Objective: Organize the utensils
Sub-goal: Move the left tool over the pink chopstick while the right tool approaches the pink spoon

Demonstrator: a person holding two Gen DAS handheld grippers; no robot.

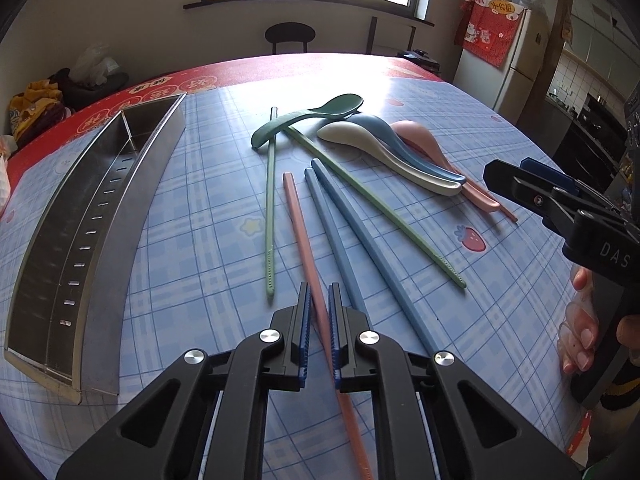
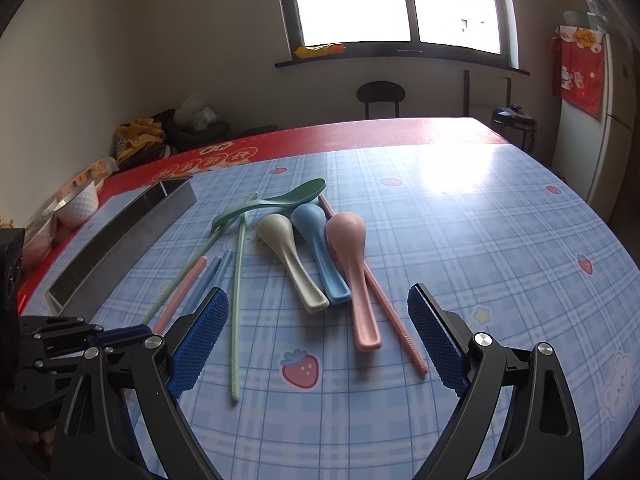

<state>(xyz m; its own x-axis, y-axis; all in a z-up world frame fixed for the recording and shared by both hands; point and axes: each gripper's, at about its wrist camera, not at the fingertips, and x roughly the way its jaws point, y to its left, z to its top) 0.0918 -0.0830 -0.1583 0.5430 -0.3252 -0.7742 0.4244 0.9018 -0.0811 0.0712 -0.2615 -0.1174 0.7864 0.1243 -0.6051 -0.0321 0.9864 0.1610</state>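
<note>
The counter (image 1: 400,92) wears a blue plaid cloth. Near its front edge, the left hand-held gripper (image 1: 319,332) pinches 1 pink chopstick (image 1: 304,240); the right hand-held gripper (image 2: 318,340) stands spread. Next, I think: lift it left into the steel holder (image 1: 132,216).

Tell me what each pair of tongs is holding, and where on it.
Left tongs: closed on the pink chopstick, partway along its near half. Right tongs: open, holding nothing.
</note>
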